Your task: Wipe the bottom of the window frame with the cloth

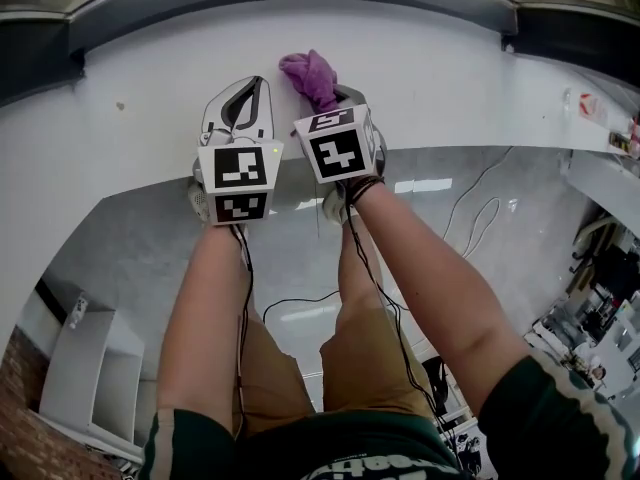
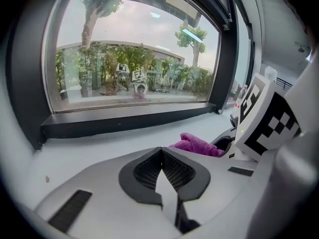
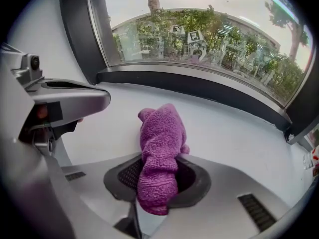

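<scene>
A purple cloth (image 3: 159,153) is bunched between the jaws of my right gripper (image 3: 158,176), which is shut on it; the cloth (image 1: 311,76) sticks out ahead of that gripper (image 1: 330,93) over the white sill (image 1: 150,78). The dark bottom rail of the window frame (image 3: 199,86) runs a short way beyond the cloth, apart from it. My left gripper (image 2: 161,156) is shut with nothing in it, its jaws meeting at the tips. It sits beside the right one, on its left (image 1: 250,93). The cloth (image 2: 197,144) shows to its right.
The window glass (image 2: 134,54) reflects both marker cubes. Dark frame uprights (image 2: 229,59) stand at the sides. A cable (image 1: 480,203) lies on the grey floor below the sill. Shelving (image 1: 85,368) stands at lower left, and clutter (image 1: 590,318) at right.
</scene>
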Demonstrator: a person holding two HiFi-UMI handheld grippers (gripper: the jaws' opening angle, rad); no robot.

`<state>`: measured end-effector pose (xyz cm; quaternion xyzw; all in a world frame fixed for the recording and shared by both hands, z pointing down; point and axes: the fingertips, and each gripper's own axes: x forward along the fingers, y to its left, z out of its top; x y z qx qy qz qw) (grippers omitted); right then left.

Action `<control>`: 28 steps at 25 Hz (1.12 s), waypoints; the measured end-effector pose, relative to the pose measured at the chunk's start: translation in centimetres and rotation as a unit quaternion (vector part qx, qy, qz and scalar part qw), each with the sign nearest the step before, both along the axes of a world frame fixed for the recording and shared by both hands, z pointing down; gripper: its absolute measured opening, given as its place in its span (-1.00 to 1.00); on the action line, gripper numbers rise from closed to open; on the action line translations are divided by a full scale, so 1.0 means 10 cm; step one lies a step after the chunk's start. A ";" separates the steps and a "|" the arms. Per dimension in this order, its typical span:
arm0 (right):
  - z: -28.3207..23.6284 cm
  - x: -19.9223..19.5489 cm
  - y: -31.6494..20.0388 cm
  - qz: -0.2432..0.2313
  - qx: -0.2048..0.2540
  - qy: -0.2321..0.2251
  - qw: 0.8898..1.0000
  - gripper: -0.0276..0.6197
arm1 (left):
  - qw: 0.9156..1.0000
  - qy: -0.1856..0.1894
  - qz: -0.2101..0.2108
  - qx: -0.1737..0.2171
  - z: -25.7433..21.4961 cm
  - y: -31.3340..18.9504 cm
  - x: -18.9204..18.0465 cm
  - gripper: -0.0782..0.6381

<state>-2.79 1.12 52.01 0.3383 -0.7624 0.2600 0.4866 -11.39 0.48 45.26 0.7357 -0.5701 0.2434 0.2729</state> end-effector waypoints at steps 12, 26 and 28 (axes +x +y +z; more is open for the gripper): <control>-0.01 -1.13 0.31 -0.054 -0.007 -0.021 0.998 -0.55 | 0.998 -0.020 -0.065 -0.003 -0.09 0.47 -1.18 -0.76; -0.04 -2.26 0.64 -0.109 -0.021 -0.043 0.993 -0.55 | 0.991 -0.044 -0.127 -0.008 -0.27 0.91 -2.26 -0.76; -0.03 -2.37 0.66 -0.113 -0.026 -0.048 0.992 -0.55 | 0.990 -0.048 -0.133 -0.014 -0.27 0.96 -2.33 -0.76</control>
